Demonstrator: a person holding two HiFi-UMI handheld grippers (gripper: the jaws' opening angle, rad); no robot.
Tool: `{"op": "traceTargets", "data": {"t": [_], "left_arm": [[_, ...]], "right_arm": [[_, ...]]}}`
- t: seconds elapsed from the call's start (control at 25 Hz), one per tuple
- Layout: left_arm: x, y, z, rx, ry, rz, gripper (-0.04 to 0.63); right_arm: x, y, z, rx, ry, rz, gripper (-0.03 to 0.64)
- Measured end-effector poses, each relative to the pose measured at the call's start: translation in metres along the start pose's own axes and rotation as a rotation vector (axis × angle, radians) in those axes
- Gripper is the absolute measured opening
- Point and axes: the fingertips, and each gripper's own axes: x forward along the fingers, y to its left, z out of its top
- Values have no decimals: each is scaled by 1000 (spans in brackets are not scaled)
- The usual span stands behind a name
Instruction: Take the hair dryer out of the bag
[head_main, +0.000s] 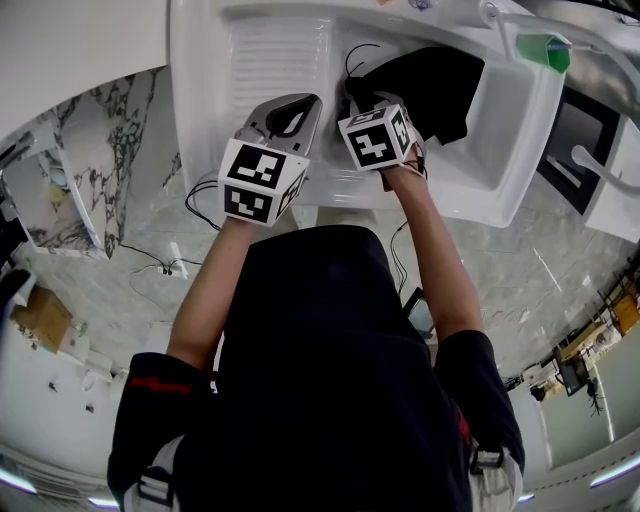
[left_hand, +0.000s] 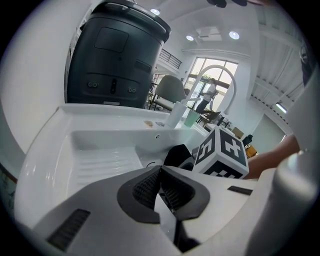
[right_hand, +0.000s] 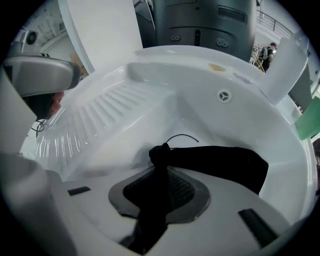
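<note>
Right gripper view shows the right hand-held gripper (right_hand: 161, 172) pinching the bunched neck of the black bag (right_hand: 220, 162), which lies in the basin of the white sink (right_hand: 125, 112). The hair dryer itself does not show. The left hand-held gripper (left_hand: 160, 175), jaws pressed together on nothing, hovers over the ribbed drainer (left_hand: 107, 160).

The sink (right_hand: 150, 70) looks smooth, glossy and white, with a ribbed drainboard (right_hand: 95, 125) at its left. The bag (right_hand: 220, 160) is matt black cloth. The right gripper (right_hand: 161, 175) is matt pale plastic with dark, finely ribbed pads (right_hand: 186, 192).
</note>
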Motion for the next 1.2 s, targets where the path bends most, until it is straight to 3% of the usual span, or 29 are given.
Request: {"op": "traceTargets", "data": {"t": [0.04, 0.44, 1.2], "left_arm": [[1, -1, 0, 3, 2, -2, 15], [10, -11, 4, 24, 3, -25, 15], [38, -42, 7, 100, 65, -109, 15]], "right_arm": [[-1, -3, 1, -4, -4, -10, 80], [-7, -16, -1, -23, -20, -14, 55], [-29, -67, -21, 92, -49, -70, 52]]}}
